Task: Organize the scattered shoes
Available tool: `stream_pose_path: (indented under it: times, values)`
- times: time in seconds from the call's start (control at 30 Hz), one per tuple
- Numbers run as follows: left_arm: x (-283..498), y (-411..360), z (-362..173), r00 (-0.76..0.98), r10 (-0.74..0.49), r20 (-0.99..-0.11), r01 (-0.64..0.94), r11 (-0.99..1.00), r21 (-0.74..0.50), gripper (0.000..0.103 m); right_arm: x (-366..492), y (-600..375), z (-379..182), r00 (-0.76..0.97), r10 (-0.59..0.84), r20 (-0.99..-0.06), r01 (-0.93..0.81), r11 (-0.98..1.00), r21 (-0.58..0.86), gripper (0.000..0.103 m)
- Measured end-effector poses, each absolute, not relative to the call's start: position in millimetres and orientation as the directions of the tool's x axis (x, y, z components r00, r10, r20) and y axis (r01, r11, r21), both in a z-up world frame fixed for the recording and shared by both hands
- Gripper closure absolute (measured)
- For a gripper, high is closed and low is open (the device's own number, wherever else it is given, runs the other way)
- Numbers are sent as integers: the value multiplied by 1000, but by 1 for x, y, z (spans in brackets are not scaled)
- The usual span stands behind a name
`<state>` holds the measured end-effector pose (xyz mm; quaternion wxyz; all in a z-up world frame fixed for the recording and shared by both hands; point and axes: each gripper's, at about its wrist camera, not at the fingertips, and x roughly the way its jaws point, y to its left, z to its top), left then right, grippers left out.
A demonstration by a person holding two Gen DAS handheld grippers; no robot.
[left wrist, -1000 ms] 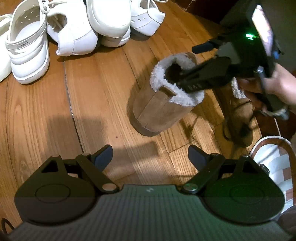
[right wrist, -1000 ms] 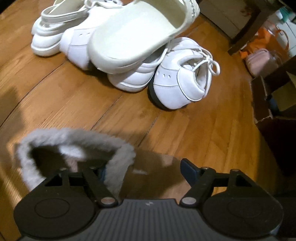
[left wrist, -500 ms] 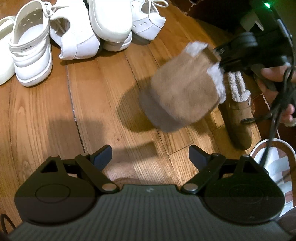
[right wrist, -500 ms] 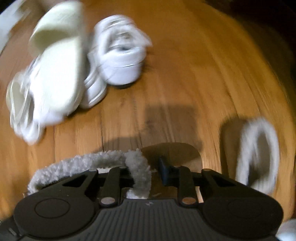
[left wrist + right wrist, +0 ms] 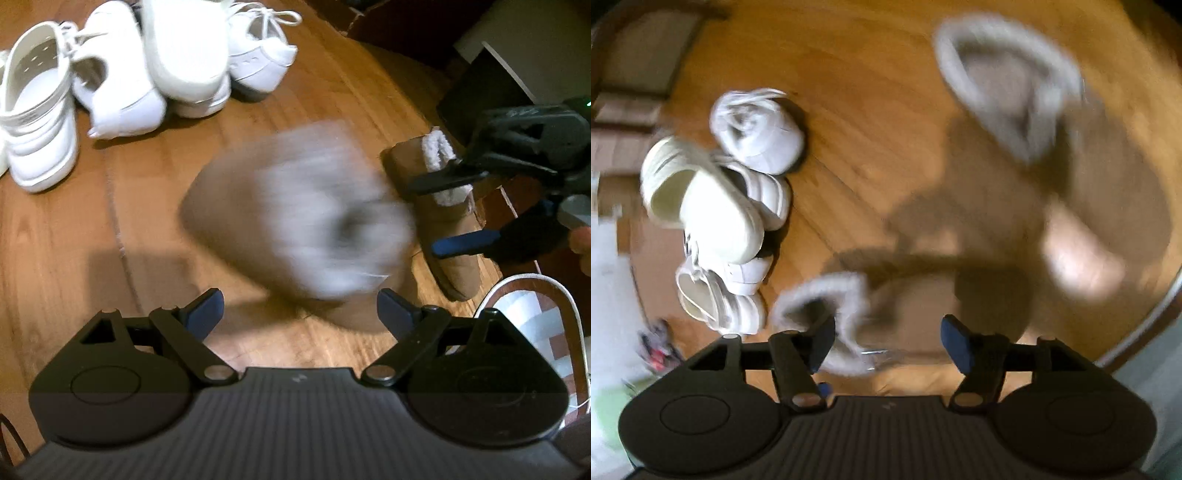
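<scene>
A brown boot with fleece lining (image 5: 295,218) is a blur in the middle of the wooden floor, free of both grippers; it also shows as the boot (image 5: 1008,92). A second brown boot (image 5: 447,236) lies at the right. My right gripper (image 5: 454,212) hovers over the second boot's fleece cuff (image 5: 820,299). Its jaws are opening and no pad presses on anything. In front of the blurred boot my left gripper (image 5: 301,308) stands open and empty. Several white shoes (image 5: 147,66) are piled at the back left, seen also as the shoe pile (image 5: 713,221).
A white bag with a brown strap (image 5: 532,314) stands at the lower right, close to the lying boot. Dark furniture (image 5: 406,29) lines the back right. Cardboard boxes (image 5: 624,122) sit beyond the shoe pile. Bare wooden floor (image 5: 92,240) lies to the left.
The right gripper lifted the boot by its cuff, swung it right while rolling, and let go. The boot now blurs loose in the middle. The left gripper stayed open and barely moved.
</scene>
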<state>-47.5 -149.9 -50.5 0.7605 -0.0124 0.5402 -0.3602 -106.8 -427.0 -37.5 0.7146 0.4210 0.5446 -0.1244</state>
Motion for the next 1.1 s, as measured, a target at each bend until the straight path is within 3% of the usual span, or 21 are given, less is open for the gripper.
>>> stream_pose_path:
  times: [0.07, 0.1, 0.17, 0.23, 0.37, 0.5, 0.7, 0.8, 1.1]
  values:
    - [-52, -157, -49, 158, -561, -813, 553, 732, -397, 13, -105, -414, -24, 414, 157, -897, 507, 778, 370, 29]
    - [-53, -159, -48, 159, -560, -813, 556, 731, -395, 13, -105, -402, -18, 447, 75, -891, 400, 874, 275, 23]
    - [-53, -161, -49, 157, -552, -819, 561, 732, -385, 13, -105, -381, -11, 514, -36, -857, 216, 972, 88, 20]
    - [-52, -161, -51, 158, -537, -829, 560, 740, -372, 13, -107, -365, -17, 535, -16, -845, 72, 997, 26, 16]
    - [-49, -157, -56, 156, -505, -849, 542, 762, -354, 12, -101, -338, -42, 470, 122, -874, -149, 987, 57, 16]
    - [-47, -152, -61, 159, -478, -864, 523, 783, -337, 7, -89, -316, -52, 436, 103, -894, -208, 978, 12, 17]
    - [-42, -141, -66, 174, -448, -877, 499, 808, -314, 6, -77, -312, -60, 412, 161, -897, -224, 972, 72, 15]
    - [-40, -138, -69, 173, -429, -887, 496, 816, -298, 5, -71, -308, -69, 415, 154, -897, -230, 971, 60, 9]
    - [-37, -134, -81, 167, -357, -919, 492, 838, -236, 5, -57, -298, -76, 404, 162, -900, -266, 962, 53, 7]
